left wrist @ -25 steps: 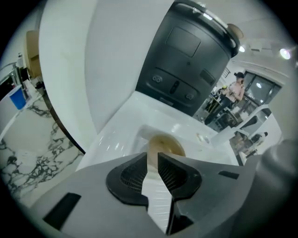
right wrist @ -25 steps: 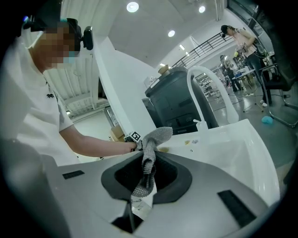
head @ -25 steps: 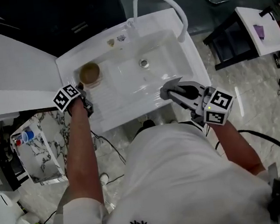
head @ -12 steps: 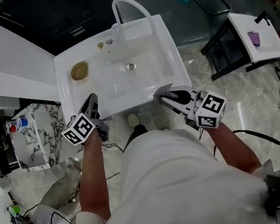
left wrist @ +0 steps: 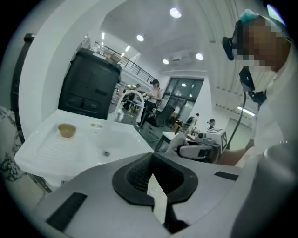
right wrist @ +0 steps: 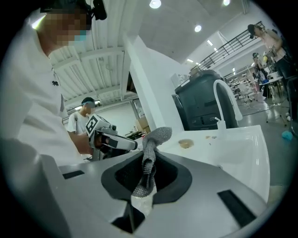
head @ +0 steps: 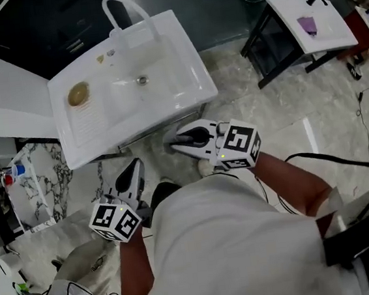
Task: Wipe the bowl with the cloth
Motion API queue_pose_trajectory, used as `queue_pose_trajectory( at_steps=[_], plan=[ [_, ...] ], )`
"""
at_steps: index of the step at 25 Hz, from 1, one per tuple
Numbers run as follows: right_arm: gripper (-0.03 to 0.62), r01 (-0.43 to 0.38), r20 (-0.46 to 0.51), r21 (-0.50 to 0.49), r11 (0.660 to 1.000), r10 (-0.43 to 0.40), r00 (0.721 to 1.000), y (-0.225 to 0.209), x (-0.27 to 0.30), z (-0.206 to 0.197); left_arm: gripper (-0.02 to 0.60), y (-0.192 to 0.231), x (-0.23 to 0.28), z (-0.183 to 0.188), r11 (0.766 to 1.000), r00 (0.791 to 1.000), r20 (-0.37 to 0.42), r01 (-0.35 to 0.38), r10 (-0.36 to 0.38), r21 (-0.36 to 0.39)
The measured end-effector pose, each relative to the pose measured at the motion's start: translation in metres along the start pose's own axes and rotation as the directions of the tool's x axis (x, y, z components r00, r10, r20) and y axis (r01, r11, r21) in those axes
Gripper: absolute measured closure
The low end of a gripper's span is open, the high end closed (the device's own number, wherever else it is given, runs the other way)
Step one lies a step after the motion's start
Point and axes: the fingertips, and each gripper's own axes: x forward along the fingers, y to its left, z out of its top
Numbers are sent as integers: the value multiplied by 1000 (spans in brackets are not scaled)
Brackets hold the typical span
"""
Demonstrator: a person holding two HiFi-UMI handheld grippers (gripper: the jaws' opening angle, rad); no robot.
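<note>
Right gripper (head: 177, 141): jaws clamped on a grey mesh cloth (right wrist: 150, 162). The cloth's long axis stands upright out of the jaws, with the free end curling right in the right gripper view. Left gripper (head: 136, 167): jaws together, nothing between them. Brown bowl (head: 78, 94): on the ridged drainboard of a white sink unit (head: 187, 78), well apart from both grippers. Surroundings: marbled floor (head: 286, 113), white side table (head: 294, 7), ceiling spotlights (left wrist: 175, 12).
</note>
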Motion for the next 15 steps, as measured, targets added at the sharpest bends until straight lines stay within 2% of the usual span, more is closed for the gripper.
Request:
queue_pose_trajectory(
  at_steps=[8, 11, 15],
  plan=[
    [551, 47, 8, -10, 999, -47, 999, 50, 20, -1, 571, -14, -35, -11, 995, 995, -8, 101, -101, 10],
    [551, 53, 4, -22, 998, -52, 999, 71, 39, 0, 571, -11, -61, -16, 993, 994, -9, 112, -112, 28],
    [551, 37, -21, -35, 999, -37, 999, 101, 68, -1, 571, 6, -93, -32, 993, 993, -19, 115, -115, 6]
  ],
)
